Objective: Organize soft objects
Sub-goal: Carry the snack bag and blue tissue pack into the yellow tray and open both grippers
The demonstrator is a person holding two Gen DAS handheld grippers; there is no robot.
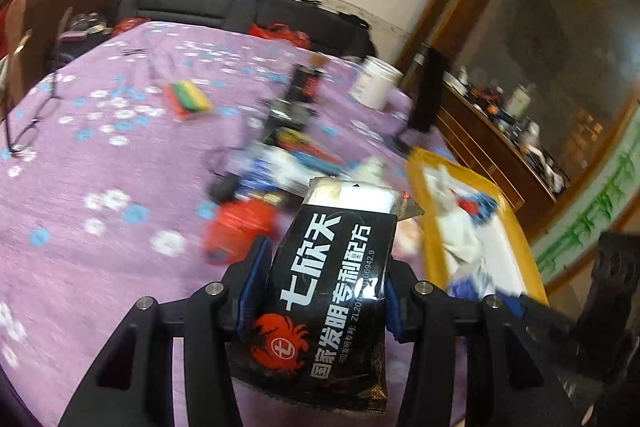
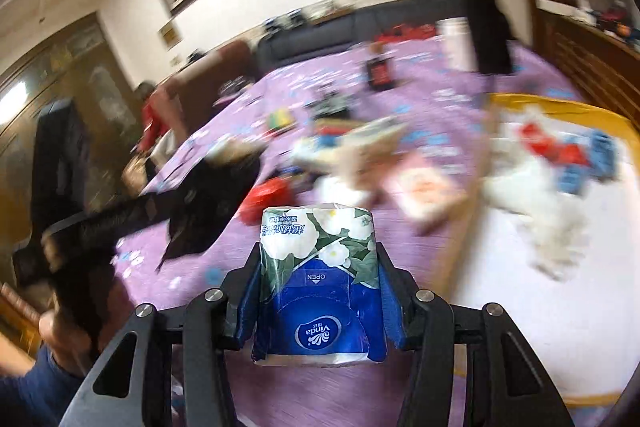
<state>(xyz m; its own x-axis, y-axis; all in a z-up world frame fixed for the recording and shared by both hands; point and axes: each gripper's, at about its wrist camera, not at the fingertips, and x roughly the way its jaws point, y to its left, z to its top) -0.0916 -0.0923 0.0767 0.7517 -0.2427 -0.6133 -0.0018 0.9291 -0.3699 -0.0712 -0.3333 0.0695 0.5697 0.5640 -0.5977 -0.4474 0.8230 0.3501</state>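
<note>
My left gripper [image 1: 320,291] pinches a black sachet [image 1: 332,275]; my right gripper [image 2: 318,303] clamps a tissue pack [image 2: 320,287]. Some soft things already fill the yellow-rimmed tray [image 1: 430,227]; clutter remains on the purple bedspread [image 1: 100,155].

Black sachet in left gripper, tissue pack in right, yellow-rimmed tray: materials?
Black sachet: glossy plastic or foil-laminate film, judging by glare and the serrated seal edge. Tissue pack: thin printed plastic wrap over soft paper; it creases between the pads. Tray: likely rigid plastic, yellow rim, white floor; too blurred to be sure.
</note>
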